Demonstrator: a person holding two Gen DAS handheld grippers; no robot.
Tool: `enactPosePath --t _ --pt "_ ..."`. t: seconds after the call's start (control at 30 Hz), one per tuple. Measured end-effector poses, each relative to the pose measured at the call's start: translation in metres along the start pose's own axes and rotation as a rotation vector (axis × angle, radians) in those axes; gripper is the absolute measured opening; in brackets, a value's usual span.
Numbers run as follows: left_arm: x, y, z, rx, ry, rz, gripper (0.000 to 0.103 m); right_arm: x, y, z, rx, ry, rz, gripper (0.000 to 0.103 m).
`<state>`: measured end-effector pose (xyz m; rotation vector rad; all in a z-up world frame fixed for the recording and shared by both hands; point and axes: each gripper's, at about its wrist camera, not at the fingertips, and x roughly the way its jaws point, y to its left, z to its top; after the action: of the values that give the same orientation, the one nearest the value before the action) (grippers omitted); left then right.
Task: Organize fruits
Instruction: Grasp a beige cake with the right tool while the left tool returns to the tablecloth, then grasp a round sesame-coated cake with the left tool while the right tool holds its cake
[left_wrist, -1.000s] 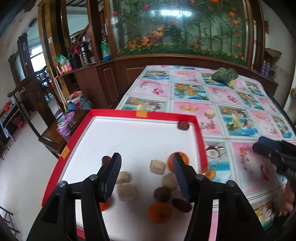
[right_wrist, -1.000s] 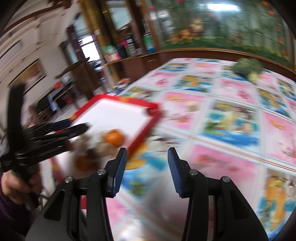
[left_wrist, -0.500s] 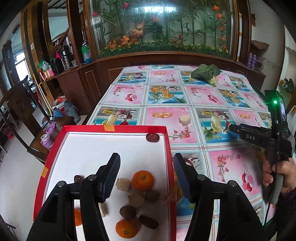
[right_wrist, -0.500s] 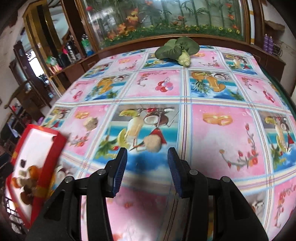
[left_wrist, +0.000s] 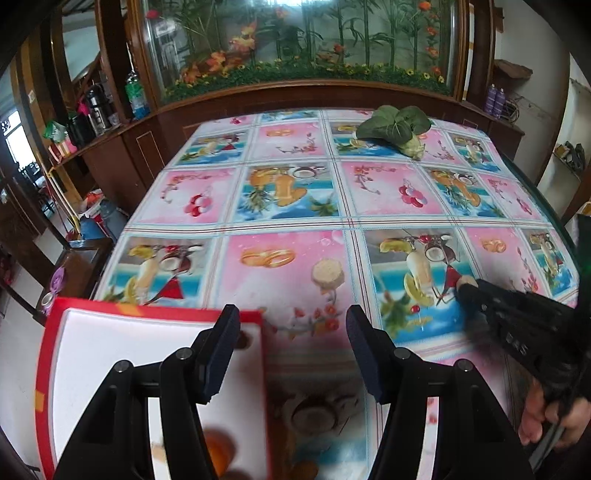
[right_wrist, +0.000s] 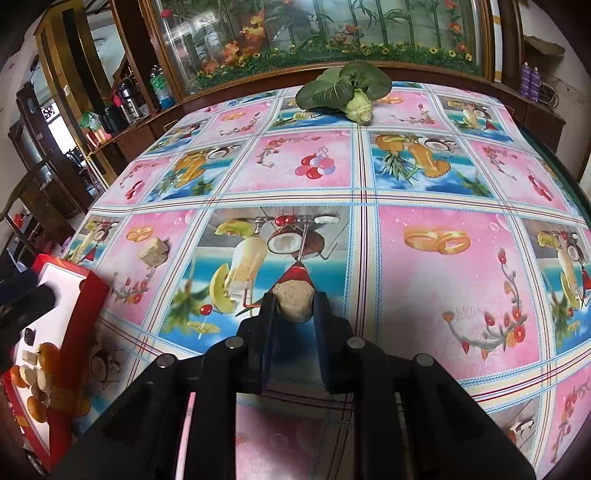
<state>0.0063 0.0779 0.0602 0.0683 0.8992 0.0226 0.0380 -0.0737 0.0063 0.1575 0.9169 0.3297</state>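
**Beige chunk pinched on the counter, tray waiting to the left**

On the fruit-print cloth of the counter (right_wrist: 424, 184), the right hand-held gripper (right_wrist: 294, 306) is clenched on a small beige chunk (right_wrist: 294, 303), its blue pads pressing both sides while the piece seems to sit on or just above the cloth. The left hand-held gripper (left_wrist: 291, 350) hangs released and empty, its jaws straddling the right rim of the red tray (left_wrist: 147, 316). A second beige chunk (left_wrist: 327, 276) lies loose on the cloth ahead of it, well apart from the tray. In the right wrist view the tray (right_wrist: 86, 291) sits at the far left and holds oranges (right_wrist: 50, 356) and other beige and dark pieces. A leafy green vegetable (right_wrist: 343, 90) rests at the far edge.

The step in hand appears to be carrying the pinched chunk to the tray. The grip sits near the pad tips, so a straight lift before any sideways travel would likely keep the piece from twisting out. The chunk looks crumbly; harder squeezing seems unwise. Crossing over the raised red rim with clearance and setting down beside the other beige pieces would suit the sorting. The left gripper stands near that path and may need room.
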Motion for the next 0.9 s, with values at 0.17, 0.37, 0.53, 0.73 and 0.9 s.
enactPosePath --t 0.17,0.37,0.53,0.73,0.9 --pt "0.029 -0.01 0.011 -0.004 0.055 -0.006 0.059 0.0 -0.008 0.001 0.038 0.016 0.044 0.022" --pt "0.046 -0.019 0.015 0.01 0.075 0.011 0.059 -0.001 -0.008 0.001 0.05 0.019 0.048 0.022" --pt "0.059 -0.017 0.017 -0.003 0.099 0.012 0.06 -0.001 -0.011 0.001 0.066 0.025 0.061 0.022" --pt "0.064 -0.014 0.018 -0.024 0.109 0.014 0.059 -0.001 -0.012 0.001 0.068 0.026 0.062 0.022" --pt "0.069 -0.015 0.021 -0.032 0.112 0.023 0.059 -0.001 -0.011 0.001 0.065 0.026 0.061 0.022"
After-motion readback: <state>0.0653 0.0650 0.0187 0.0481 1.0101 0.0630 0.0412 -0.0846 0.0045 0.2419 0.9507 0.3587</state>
